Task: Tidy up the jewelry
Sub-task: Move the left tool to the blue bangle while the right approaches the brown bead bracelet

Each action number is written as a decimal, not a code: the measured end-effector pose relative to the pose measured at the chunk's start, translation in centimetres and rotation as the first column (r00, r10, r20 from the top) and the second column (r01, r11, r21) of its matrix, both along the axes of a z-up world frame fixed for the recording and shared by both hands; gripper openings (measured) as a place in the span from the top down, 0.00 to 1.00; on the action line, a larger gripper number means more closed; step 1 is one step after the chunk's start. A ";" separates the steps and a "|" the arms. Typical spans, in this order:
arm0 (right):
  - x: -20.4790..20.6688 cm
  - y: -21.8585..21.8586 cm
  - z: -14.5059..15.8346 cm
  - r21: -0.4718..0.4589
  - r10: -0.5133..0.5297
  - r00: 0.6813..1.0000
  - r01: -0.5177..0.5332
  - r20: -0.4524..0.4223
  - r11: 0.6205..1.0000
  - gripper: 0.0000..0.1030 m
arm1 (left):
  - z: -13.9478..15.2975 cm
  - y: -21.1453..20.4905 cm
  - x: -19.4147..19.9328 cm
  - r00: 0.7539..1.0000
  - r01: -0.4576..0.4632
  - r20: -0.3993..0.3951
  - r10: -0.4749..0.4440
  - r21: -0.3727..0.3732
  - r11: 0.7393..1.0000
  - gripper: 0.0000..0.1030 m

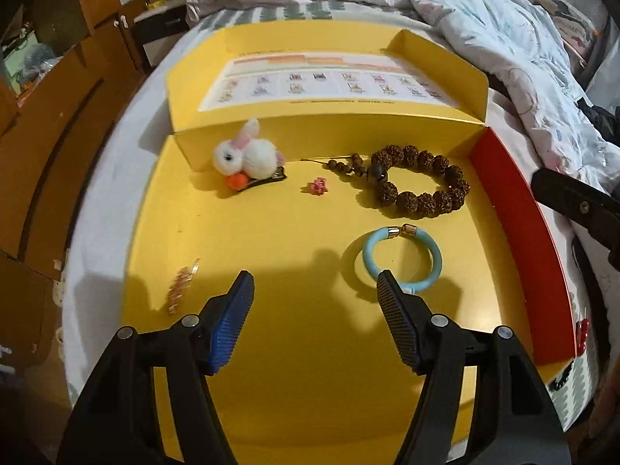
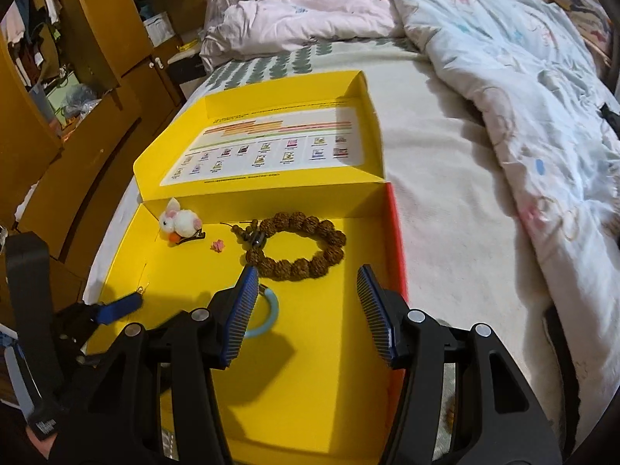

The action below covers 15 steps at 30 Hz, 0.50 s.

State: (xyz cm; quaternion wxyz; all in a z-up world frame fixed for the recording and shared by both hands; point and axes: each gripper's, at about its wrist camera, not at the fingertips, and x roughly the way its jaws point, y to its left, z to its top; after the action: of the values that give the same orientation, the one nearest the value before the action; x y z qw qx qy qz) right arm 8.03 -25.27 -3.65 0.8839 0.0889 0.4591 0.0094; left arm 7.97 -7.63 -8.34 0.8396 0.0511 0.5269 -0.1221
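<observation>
In the yellow box (image 1: 271, 348) lie two bracelets (image 1: 420, 182), one bunny clip (image 1: 248, 161) and one pink flower (image 1: 318, 186); both grippers' fingers (image 1: 238, 321) gape wide, empty.

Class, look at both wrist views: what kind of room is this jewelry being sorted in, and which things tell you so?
Most likely a bedroom: the yellow box sits on a bed beside a rumpled quilt, with a wooden wardrobe to the left.

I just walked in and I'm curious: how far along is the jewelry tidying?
Already in the yellow cardboard box: white fluffy rabbit hair clip, tiny pink flower piece, brown beaded bracelet, light blue bangle, small pinkish clip. Both the left hand-held gripper and right hand-held gripper are open and empty. What's left isn't clear.
</observation>
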 end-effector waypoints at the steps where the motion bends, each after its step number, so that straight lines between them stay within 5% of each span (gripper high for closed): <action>1: 0.4 0.2 -0.2 0.002 0.007 1.000 -0.007 -0.006 1.000 0.45 | -0.3 -0.2 0.2 1.000 0.000 -0.006 0.000 0.003 1.000 0.36; 15: 6.1 1.0 -4.4 0.040 0.037 0.992 -0.032 -0.121 0.999 0.45 | -3.1 -2.3 2.5 0.997 0.012 -0.080 -0.012 0.011 1.000 0.36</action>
State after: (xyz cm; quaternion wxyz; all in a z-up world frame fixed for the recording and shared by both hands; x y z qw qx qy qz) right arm 14.09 -24.28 -8.07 0.8520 0.0983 0.5134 0.0281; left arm 10.44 -9.91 -11.48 0.8169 0.0541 0.5602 -0.1261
